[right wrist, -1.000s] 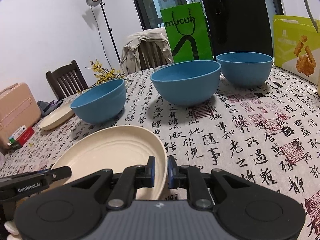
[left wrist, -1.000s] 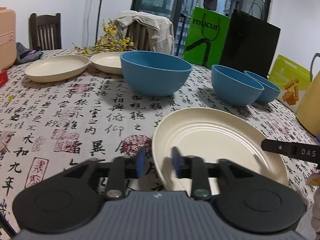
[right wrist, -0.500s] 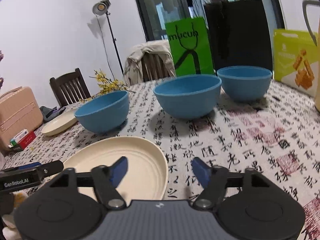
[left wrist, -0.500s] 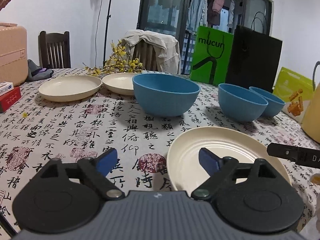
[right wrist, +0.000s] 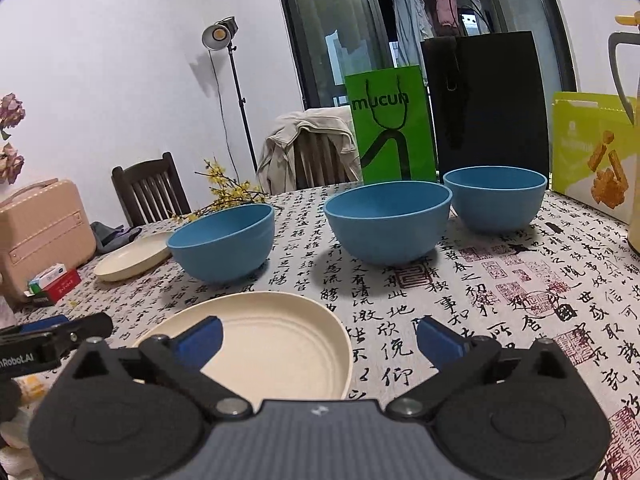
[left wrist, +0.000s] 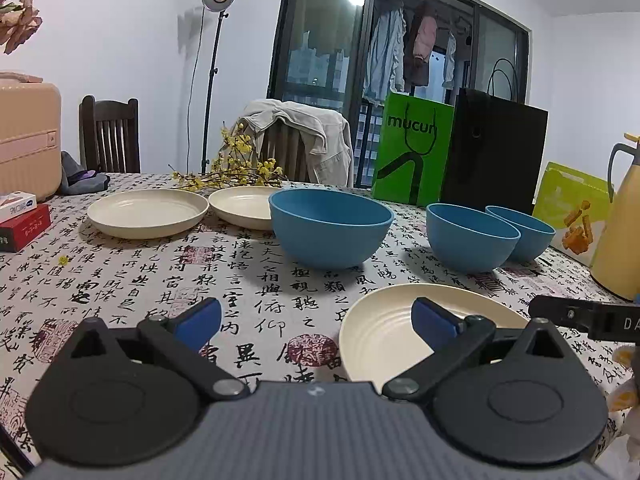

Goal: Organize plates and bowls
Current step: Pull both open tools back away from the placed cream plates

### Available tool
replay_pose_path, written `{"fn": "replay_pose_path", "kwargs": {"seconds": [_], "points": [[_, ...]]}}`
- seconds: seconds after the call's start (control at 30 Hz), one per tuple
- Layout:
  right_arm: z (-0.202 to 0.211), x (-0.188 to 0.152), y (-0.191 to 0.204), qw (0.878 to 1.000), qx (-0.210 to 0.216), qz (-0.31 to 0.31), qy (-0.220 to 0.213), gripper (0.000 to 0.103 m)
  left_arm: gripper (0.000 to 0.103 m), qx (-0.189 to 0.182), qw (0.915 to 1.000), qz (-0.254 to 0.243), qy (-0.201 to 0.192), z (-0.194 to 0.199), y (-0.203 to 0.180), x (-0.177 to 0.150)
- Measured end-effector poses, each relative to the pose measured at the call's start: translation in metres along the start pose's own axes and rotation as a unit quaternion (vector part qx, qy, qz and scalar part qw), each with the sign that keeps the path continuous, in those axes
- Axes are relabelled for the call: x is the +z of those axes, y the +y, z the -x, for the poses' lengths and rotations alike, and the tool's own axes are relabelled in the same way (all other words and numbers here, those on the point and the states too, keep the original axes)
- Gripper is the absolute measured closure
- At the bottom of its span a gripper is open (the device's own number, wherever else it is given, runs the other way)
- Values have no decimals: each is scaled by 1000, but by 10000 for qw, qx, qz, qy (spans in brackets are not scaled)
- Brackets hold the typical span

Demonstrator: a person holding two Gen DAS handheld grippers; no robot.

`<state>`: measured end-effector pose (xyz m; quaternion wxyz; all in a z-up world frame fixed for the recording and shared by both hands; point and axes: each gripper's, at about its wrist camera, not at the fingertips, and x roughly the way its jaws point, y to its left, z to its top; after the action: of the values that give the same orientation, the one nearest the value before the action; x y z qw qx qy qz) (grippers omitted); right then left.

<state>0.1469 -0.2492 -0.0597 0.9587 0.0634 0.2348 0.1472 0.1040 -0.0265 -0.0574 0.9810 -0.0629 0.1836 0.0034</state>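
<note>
A cream plate [left wrist: 384,328] lies flat on the tablecloth just ahead of both grippers. My left gripper [left wrist: 316,320] is opening; its right finger hangs over the plate's left rim, and the pads touch nothing. My right gripper [right wrist: 320,338] is opening too, straddling the right rim of the same plate [right wrist: 276,336] without touching it. Behind stand three blue bowls [left wrist: 330,228] [left wrist: 470,238] [left wrist: 524,232], in the right wrist view as bowls [right wrist: 224,244] [right wrist: 388,224] [right wrist: 496,196]. Two more cream plates [left wrist: 146,212] [left wrist: 240,206] sit at the far left.
A green bag [left wrist: 412,156] and a black bag [left wrist: 492,152] stand at the table's back edge, a yellow-green box [left wrist: 572,204] and a yellow jug [left wrist: 620,232] at the right. Yellow flowers [left wrist: 236,172], a red box [left wrist: 24,226] and a pink suitcase [left wrist: 28,140] are at the left.
Both grippers have gone from nearly shut at the near plate's rims to wide open, letting it go. The left view has tipped up a little; the plate now rests on the cloth.
</note>
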Motion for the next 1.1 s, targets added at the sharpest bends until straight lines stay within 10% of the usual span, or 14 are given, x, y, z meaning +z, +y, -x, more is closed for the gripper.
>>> {"fn": "replay_pose_path", "kwargs": {"seconds": [1.1], "points": [[59,-29,14,9979,243,-312,-518,0,0,347,9984,312,-331,68,72,-25]]}}
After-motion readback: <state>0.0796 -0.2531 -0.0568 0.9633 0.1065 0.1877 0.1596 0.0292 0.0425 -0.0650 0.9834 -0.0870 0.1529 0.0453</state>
